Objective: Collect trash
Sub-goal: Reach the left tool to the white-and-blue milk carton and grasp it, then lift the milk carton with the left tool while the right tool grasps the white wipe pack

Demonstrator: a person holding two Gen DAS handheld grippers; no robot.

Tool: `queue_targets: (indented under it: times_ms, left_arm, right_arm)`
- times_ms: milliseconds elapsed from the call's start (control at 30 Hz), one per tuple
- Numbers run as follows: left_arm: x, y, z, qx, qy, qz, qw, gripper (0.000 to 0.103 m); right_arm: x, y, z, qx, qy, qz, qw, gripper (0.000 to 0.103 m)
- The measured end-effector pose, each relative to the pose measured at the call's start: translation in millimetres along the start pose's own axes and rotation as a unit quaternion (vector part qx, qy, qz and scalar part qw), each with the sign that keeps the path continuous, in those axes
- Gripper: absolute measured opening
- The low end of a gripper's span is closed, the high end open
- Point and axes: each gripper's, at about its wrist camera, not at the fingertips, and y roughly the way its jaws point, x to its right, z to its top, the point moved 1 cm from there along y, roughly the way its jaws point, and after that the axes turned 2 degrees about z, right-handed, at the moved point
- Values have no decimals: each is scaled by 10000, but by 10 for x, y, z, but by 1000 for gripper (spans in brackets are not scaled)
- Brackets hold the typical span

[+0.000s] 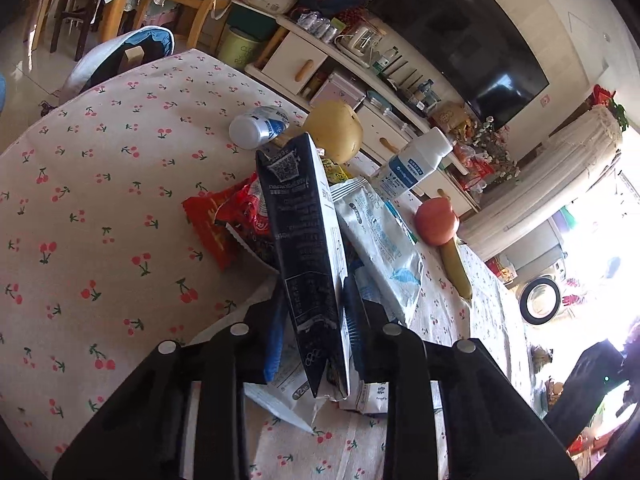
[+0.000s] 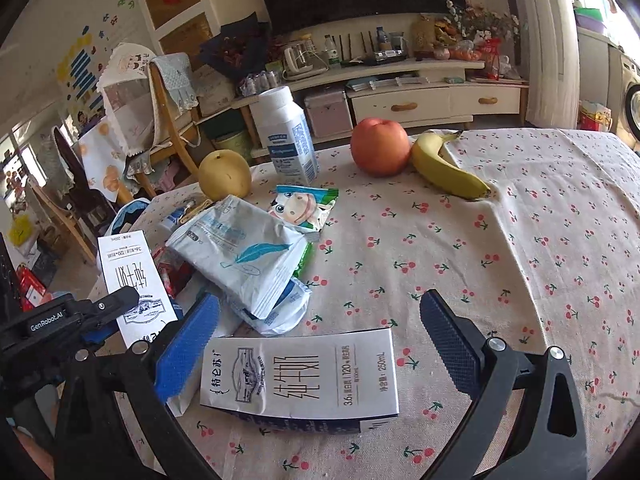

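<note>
Left wrist cam: I've got left gripper clamped on a milk carton, right gripper agape over 2nd carton, wrappers etc. still uncollected.

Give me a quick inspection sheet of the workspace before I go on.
Surface: cherry-print tablecloth, wrinkled.
Job's things: held carton; second carton lying flat; white pouch; red wrapper; cow wrapper.
Clutter: apple, banana, pear, upright bottle, tipped bottle.
Grippers: left gripper shut on held carton; right gripper open over second carton.
Cables: nothing seen.
Surroundings: TV, chairs.
</note>
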Motion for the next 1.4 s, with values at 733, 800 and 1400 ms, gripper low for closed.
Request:
queue_targets:
  times_ms: [733,800,1400]
  left_arm:
    - [-967,-363,159,-242,-200,-74,9995,26]
    - [-1015,-331,177,-307,-104,83,9994,30]
    - [-764,-85,65,-250,1969,1749,9644,72]
  right_arm:
    - [-680,381,-99,-394,-847,300,9952,99]
    - [-698,398,-53,-370,-911,189,9950,99]
    - [-771,1144,334,-599,-2508,-340,9656,99]
